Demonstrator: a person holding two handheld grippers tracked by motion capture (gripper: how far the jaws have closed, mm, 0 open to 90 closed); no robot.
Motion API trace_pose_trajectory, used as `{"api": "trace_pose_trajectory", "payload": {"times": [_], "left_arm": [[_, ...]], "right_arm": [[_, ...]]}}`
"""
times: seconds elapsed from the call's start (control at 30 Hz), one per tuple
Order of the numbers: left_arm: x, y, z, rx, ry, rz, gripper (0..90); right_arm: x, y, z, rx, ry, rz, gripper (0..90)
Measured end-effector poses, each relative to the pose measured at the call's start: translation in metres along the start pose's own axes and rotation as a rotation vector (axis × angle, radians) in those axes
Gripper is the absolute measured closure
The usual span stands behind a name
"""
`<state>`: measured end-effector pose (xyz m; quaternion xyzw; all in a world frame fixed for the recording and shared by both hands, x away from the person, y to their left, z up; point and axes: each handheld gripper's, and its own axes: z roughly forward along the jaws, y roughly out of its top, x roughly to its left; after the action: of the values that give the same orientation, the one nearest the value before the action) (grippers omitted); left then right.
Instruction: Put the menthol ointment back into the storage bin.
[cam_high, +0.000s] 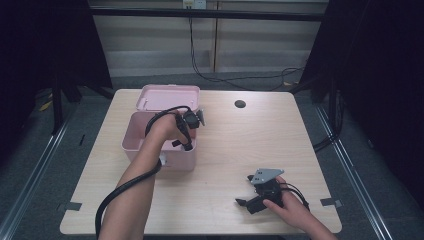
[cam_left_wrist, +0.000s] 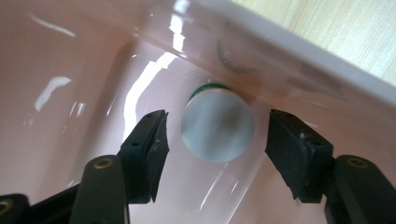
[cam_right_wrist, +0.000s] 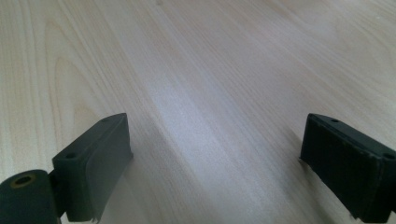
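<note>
While my left tongs (cam_high: 187, 142) hang inside the pink box (cam_high: 135, 145) in the high view, jaws pointing down and the hand above the rim, my right tongs (cam_high: 245, 192) rest low on the wooden table (cam_high: 240, 145), well apart from the box; beside the left tongs, on the far side, the box's lid (cam_high: 169, 96) stands open, beyond it a dark round hole (cam_high: 240, 104) marks the tabletop, and around the table lie grey floor, black drapes, a pale back wall and loose cables (cam_high: 240, 77). Turning to the left gripper view, I see the tongs (cam_left_wrist: 217, 135) standing moderately apart with a small round container (cam_left_wrist: 218, 126), white-capped with a green edge, between the pads and touching neither; it lies on the box floor against the glossy wall (cam_left_wrist: 280, 70). I judge that the released container could roll along the floor, or that a careless lift could clip it with a pad or catch the rim, tilting the light box. Turning to the right gripper view, I see those tongs (cam_right_wrist: 215, 161) wide open and empty over bare, pale wood grain (cam_right_wrist: 196, 70).
</note>
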<state>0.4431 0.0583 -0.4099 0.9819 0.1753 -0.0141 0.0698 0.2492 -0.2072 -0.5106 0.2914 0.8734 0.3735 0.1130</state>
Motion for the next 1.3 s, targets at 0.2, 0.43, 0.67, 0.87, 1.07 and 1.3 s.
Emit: {"api": "trace_pose_trajectory", "payload": {"times": [0.2, 0.43, 0.67, 0.87, 1.07, 1.3], "left_arm": [[0.001, -0.002, -0.008, -0.005, 0.002, -0.007, 36.3], [0.002, -0.006, -0.016, -0.010, 0.002, -0.029, 34.7], [0.003, -0.011, -0.027, -0.017, 0.010, -0.054, 30.2], [0.004, -0.015, -0.037, -0.015, 0.011, -0.084, 24.9], [0.005, -0.023, -0.044, -0.024, 0.006, -0.100, 22.7], [0.007, -0.032, -0.051, -0.035, 0.002, -0.134, 21.6]], "right_arm": [[0.000, 0.000, 0.000, 0.000, 0.000, 0.001, 8.1], [0.000, 0.000, 0.000, 0.000, 0.000, 0.000, 8.1], [0.000, 0.000, 0.000, 0.001, 0.001, -0.001, 8.0], [0.000, 0.000, 0.000, 0.001, 0.000, -0.001, 8.1], [0.000, 0.000, 0.000, 0.002, 0.001, 0.000, 8.0], [0.000, 0.000, 0.000, 0.003, 0.002, 0.002, 8.1]]}}
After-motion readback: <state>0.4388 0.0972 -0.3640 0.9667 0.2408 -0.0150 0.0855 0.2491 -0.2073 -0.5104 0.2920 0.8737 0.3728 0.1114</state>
